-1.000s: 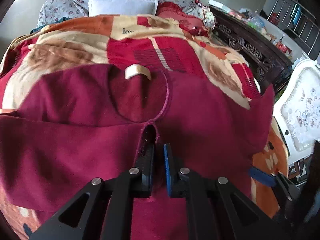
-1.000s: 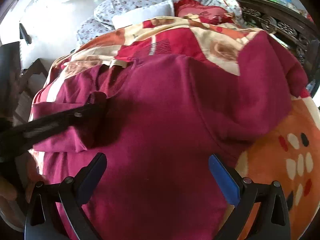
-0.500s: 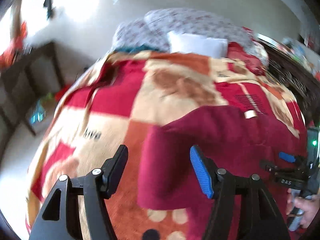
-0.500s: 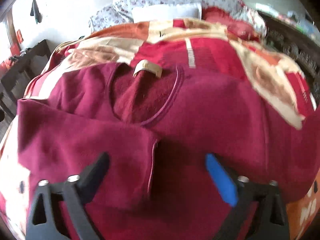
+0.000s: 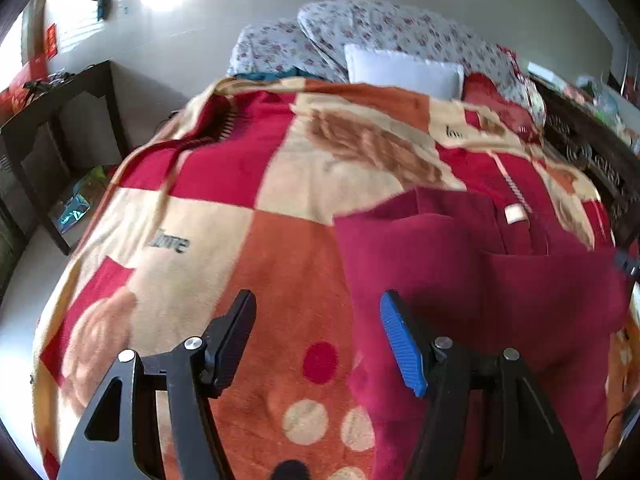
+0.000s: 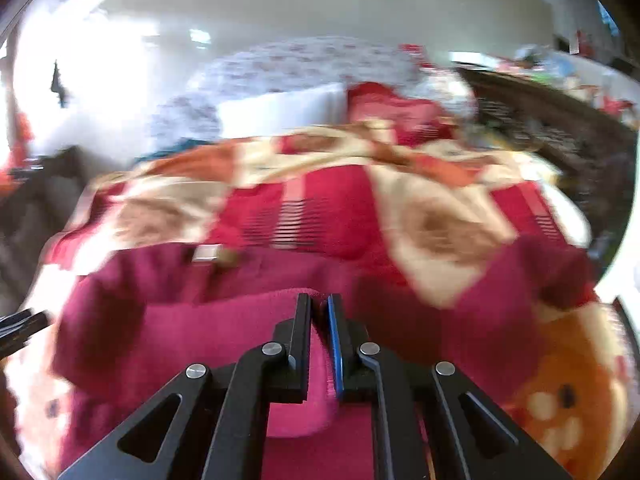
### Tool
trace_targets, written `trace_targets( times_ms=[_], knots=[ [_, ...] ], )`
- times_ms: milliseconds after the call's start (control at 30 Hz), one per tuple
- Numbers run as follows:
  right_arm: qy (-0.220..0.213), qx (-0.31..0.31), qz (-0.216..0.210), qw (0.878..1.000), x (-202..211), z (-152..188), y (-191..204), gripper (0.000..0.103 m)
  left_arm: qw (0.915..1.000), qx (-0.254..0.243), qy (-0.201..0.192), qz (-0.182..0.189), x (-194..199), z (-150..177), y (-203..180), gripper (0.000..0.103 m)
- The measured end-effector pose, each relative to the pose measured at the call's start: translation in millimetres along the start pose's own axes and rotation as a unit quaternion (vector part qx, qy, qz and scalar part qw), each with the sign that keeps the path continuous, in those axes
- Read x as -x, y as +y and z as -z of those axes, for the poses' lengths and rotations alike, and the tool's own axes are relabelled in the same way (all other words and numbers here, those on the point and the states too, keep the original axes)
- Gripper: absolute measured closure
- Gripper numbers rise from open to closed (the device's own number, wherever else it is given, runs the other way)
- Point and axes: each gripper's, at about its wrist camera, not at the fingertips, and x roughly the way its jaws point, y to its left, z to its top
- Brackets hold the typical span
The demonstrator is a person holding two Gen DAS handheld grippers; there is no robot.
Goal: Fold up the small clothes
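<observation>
A maroon sweater (image 5: 480, 280) lies on the patterned blanket (image 5: 248, 208), its left side folded in, a cream neck label (image 5: 514, 213) showing. My left gripper (image 5: 318, 332) is open and empty, hovering over the blanket at the sweater's left folded edge. In the blurred right wrist view my right gripper (image 6: 319, 320) is shut on a fold of the sweater (image 6: 200, 332), lifted a little off the garment. The left gripper's tip (image 6: 20, 326) shows at the left edge there.
The bed holds a white pillow (image 5: 404, 68) and floral bedding (image 5: 380, 28) at the far end. A dark side table (image 5: 60, 120) stands left of the bed, a dark carved wooden frame (image 5: 592, 160) along its right. Floor lies left.
My left gripper let go of the sweater, opened and swung left to the folded edge. My right gripper, open a second ago, has shut on a fold of the sweater.
</observation>
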Motion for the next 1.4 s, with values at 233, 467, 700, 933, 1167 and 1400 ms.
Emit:
trace_targets(
  times_ms=[233,467,700,933,1167,1400],
  knots=[
    [0.059,-0.066,-0.044,0.995,-26,14,-29,0.050,0.9995,-0.023,0.020,-0.002,-21,11,-31,0.039],
    [-0.011,-0.020,-0.046,0.999,18,12,-15,0.041,0.9980,-0.046,0.027,-0.036,-37,15,-45,0.038],
    [0.075,0.022,-0.028,0.997,-52,33,3,0.059,0.9978,0.010,0.047,-0.046,-66,19,-25,0.030],
    [0.066,0.027,-0.042,0.997,-22,37,4,0.058,0.9985,0.003,0.029,-0.047,-45,17,-30,0.030],
    [0.080,0.067,-0.038,0.994,-27,61,15,0.036,0.9998,-0.008,-0.007,-0.018,-15,24,-57,0.030],
    [0.031,-0.055,-0.085,0.994,25,27,-61,0.022,0.9986,-0.050,0.013,-0.011,-18,38,-81,0.030]
  ],
)
